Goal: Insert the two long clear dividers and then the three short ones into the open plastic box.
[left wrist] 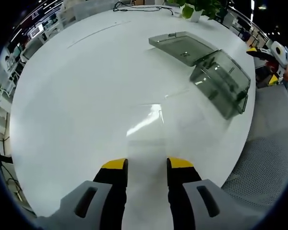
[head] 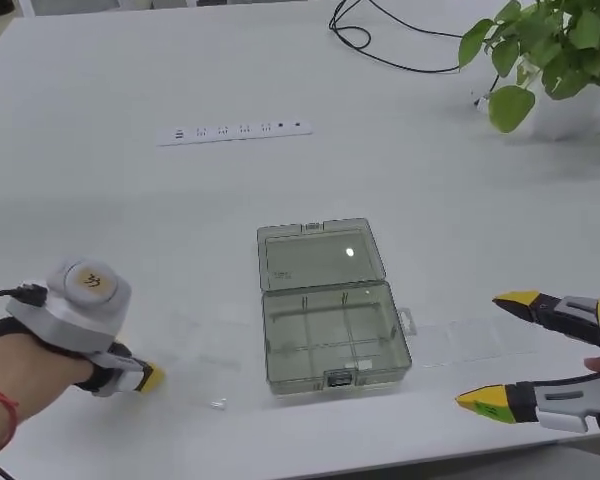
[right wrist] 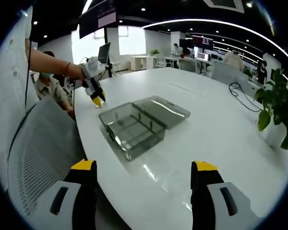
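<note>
While open plastic box (head: pixel 302 378) stands in middle of worktop (head: pixel 130 220) with lid laid back, left tongs (head: pixel 150 378) hover low beside it, jaws slightly apart, empty, clear divider (left wrist: pixel 146 117) lying flat just ahead. Right tongs (head: pixel 496 350) wide open, empty, at other side of box

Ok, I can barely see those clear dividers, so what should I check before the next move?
1. The smoky transparent plastic box stands open: ok.
2. The right tongs are wide open and empty: ok.
3. The left tongs are empty, with a narrow gap: ok.
4. A flat clear plastic divider lies on the white table ahead of the left tongs: ok.
5. All five dividers located: cannot tell, too faint.
6. Box interior free of dividers: cannot tell, faint lines show inside.
</note>
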Demonstrator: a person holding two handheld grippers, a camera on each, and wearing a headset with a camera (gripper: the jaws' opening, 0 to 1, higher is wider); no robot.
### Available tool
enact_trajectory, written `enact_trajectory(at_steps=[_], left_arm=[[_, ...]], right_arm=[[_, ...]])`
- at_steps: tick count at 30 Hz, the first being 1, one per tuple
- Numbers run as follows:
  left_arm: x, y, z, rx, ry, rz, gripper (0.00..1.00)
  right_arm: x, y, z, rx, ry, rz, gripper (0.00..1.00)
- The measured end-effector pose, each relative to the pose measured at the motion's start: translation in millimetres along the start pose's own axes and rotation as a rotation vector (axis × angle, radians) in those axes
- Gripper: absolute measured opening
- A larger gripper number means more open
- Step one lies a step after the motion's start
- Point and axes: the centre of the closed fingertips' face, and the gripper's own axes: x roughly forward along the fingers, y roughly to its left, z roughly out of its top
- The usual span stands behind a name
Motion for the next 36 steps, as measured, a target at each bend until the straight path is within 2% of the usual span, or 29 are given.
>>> enact_trajectory(at_steps=[11, 16, 19, 27, 36], left_arm=[[-4.2, -5.9, -1.7, -0.064, -0.040, -0.034, 0.30], [-9.2, -8.4, 2.6, -0.127, -0.091, -0.058, 0.30], [-14.5, -11.7, 8.1, -0.171, -0.139, -0.078, 0.30], [-28.9, -22.1, 19.1, -0.216, -0.225, -0.107, 0.30], [-51.7, -46.0, 48.8, -0.245, -0.363, -0.169, 0.30]], right_arm=[[1.3, -0.5, 1.1, -0.002, 0.003, 0.001, 0.81], [1.8, 0.4, 2.7, -0.002, 0.004, 0.004, 0.80], [2.1, 0.7, 3.7, -0.005, 0.005, 0.005, 0.80], [3.0, 2.3, 11.4, -0.003, -0.007, 0.009, 0.79], [5.2, 6.9, 30.2, 0.029, -0.048, 0.018, 0.74]])
